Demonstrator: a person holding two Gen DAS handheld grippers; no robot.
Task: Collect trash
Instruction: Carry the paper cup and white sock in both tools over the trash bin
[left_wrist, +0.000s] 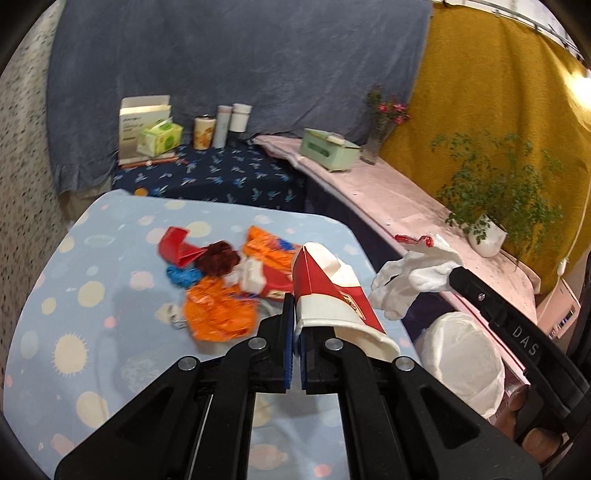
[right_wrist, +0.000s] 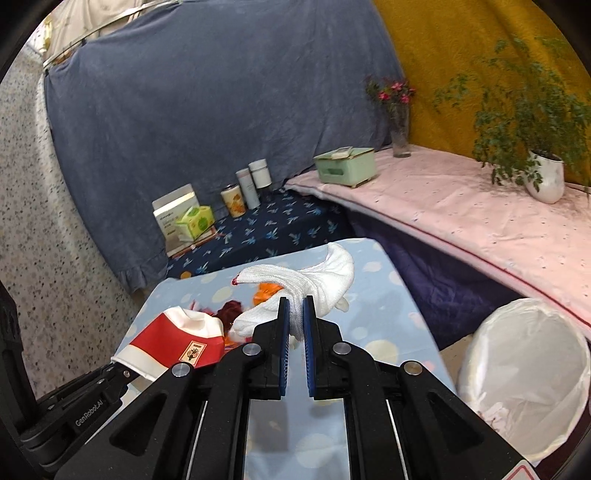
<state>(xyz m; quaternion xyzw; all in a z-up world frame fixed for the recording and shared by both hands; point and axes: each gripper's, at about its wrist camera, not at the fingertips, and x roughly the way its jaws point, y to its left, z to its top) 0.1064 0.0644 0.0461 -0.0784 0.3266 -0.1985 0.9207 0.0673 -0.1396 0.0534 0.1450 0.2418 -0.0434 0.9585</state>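
Left gripper (left_wrist: 294, 325): fingers clamped on the lower edge of the red-and-white carton (left_wrist: 328, 291), held above the surface (left_wrist: 92, 332). A thin-edge grip may slip.

Right gripper (right_wrist: 294, 317): fingers pinched on the white cloth (right_wrist: 314, 284). Its loose tails may snag the lined bin (right_wrist: 524, 369), right of the fingers.

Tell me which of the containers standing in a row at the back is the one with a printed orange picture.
The short can, leftmost of the three. The two bottles to its right are plain and pale.
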